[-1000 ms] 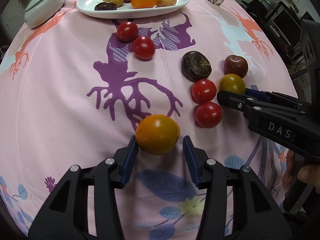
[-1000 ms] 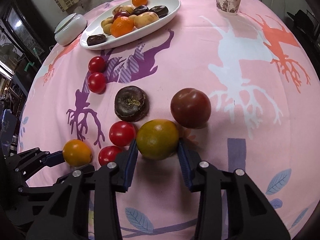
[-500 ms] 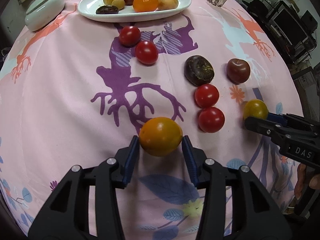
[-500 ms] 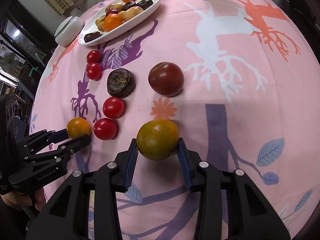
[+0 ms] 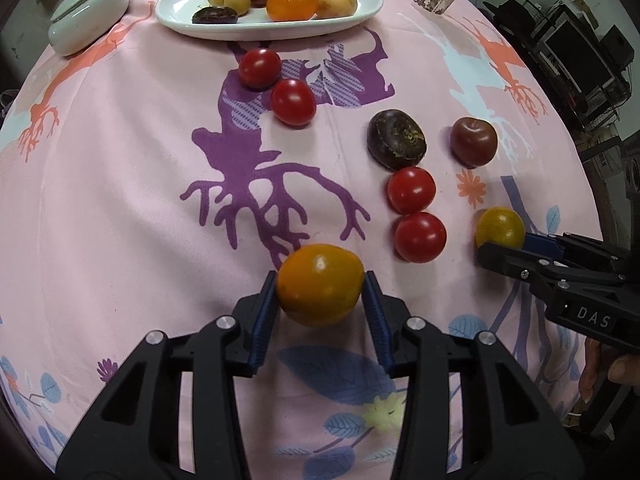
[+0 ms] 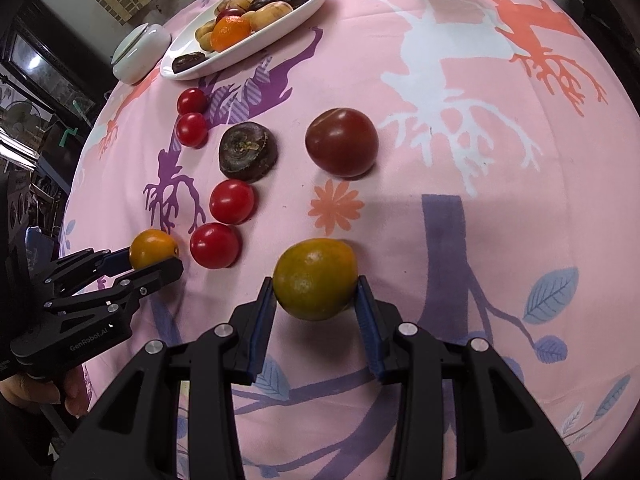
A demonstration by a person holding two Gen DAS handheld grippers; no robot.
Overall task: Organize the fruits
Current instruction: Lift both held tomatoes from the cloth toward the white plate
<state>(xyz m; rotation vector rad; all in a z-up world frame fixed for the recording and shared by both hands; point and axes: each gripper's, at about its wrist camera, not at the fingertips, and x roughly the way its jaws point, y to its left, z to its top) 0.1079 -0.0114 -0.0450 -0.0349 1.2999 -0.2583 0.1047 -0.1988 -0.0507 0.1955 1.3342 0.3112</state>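
Moved: right gripper (image 6: 316,308) pulls its greenish-yellow tomato (image 6: 316,278) back from the cluster
Fingers: left gripper (image 5: 320,300) clamps orange tomato (image 5: 320,284)
Left: six fruits off the plate (image 5: 360,20)

Orange tomato (image 5: 320,284) sitting gripped at six o'clock in the left view, greenish-yellow tomato (image 6: 315,278) sitting gripped at six o'clock in the right view, two red tomatoes (image 5: 419,237) lying touching between them, dark tomato (image 6: 342,142) resting at twelve o'clock beyond.
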